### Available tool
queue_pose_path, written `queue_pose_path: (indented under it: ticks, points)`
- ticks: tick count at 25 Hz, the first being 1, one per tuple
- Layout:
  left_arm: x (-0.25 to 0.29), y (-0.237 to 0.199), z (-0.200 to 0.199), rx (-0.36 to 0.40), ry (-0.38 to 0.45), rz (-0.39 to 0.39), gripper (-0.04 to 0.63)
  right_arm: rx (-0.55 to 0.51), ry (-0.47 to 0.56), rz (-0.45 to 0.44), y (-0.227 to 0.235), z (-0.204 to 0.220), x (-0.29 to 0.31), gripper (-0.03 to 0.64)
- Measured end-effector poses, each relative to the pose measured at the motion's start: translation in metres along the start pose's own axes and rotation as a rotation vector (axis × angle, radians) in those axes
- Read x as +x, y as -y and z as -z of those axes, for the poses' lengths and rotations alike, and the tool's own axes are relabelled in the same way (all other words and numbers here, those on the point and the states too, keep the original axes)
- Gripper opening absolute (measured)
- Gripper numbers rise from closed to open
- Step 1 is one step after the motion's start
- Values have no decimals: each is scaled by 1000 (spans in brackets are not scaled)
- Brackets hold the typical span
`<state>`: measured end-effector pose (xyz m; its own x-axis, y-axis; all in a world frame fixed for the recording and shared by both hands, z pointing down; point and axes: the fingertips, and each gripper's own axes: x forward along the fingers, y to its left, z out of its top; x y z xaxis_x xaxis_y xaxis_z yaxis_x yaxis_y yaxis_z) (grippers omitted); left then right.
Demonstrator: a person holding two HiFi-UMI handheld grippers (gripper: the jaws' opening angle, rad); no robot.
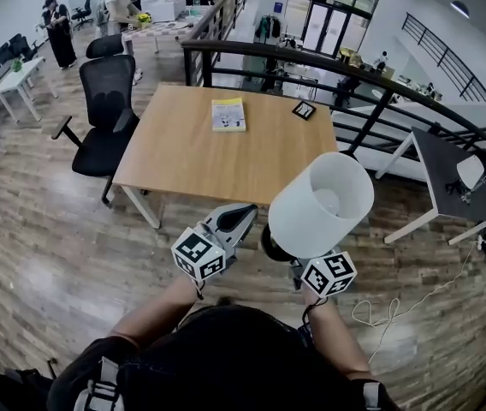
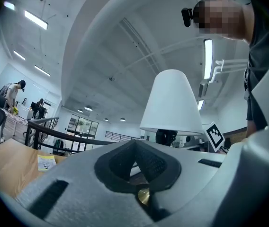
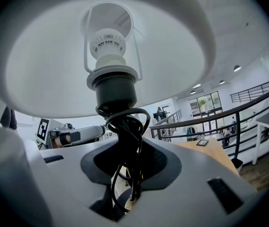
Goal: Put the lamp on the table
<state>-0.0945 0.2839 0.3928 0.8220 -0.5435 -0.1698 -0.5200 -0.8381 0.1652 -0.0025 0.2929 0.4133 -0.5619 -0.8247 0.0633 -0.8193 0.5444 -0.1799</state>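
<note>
chair: black office chair (image 1: 106, 101) on the floor at the bench's nine o'clock side; not part of the job
left gripper: left gripper (image 1: 245, 214) points toward twelve o'clock, at the lamp's nine o'clock; jaws together with nothing between them
bench: wooden bench (image 1: 192, 157) at the person's twelve o'clock, apart from both grippers; the near half is bare
book: a book (image 1: 228, 115) lies toward the bench's far edge; a small dark item (image 1: 304, 110) at its three o'clock
lamp: the lamp (image 1: 320, 204) is in the air, short of the bench's near right corner and not yet set down
right gripper: right gripper (image 3: 130, 174) has its jaws clamped on the dark stem (image 3: 118, 96) below the socket; the coiled cord (image 3: 125, 126) is caught in the same grip
handling: likely light but top-heavy; the white shade (image 3: 40, 70) looks thin and easily dented, so the rigid stem is the place to hold, or the base; loose cord loops could snag
containers: none proper; the open shade surrounds only a white bulb (image 3: 107, 44)
</note>
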Motion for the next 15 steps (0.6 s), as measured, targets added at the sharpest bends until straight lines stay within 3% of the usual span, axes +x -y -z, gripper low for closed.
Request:
queue_pose_path:
  ticks: [7,15]
  points:
    - [-8,-47,-15,2,9,-3,8,10,-6,7,-8,-1,44,106]
    - [-12,-79,-6,-19,-5,-35,8,22,-12,-4,0,1,74,106]
